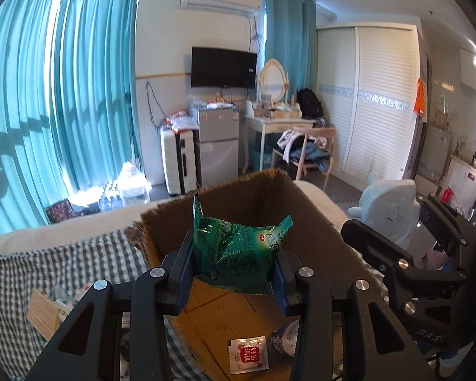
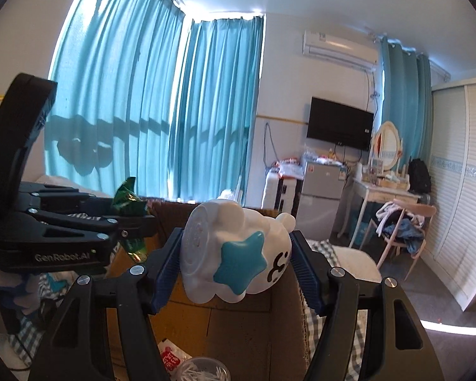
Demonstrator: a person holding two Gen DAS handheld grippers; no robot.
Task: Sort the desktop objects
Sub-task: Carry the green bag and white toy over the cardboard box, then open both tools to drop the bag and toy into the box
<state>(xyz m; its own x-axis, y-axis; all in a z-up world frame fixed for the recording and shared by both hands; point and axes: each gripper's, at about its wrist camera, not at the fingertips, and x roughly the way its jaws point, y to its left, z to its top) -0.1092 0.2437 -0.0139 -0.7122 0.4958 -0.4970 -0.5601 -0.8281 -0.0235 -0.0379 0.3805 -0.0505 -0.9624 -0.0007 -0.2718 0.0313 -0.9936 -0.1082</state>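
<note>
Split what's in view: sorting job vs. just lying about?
Job: green snack bag in left gripper; white star toy in right gripper; cardboard box; red sachet.
Lying about: TV, fridge, suitcase, clothes-piled chair.

You have two grippers here, the left gripper (image 1: 234,273) and the right gripper (image 2: 236,263). Each carries one thing: one green packet (image 1: 238,254) and one white toy (image 2: 234,254). Below them is one cardboard box (image 1: 307,222), and inside it you can count one red sachet (image 1: 248,354) and what looks like one clear tub (image 2: 203,370), half cut off.
</note>
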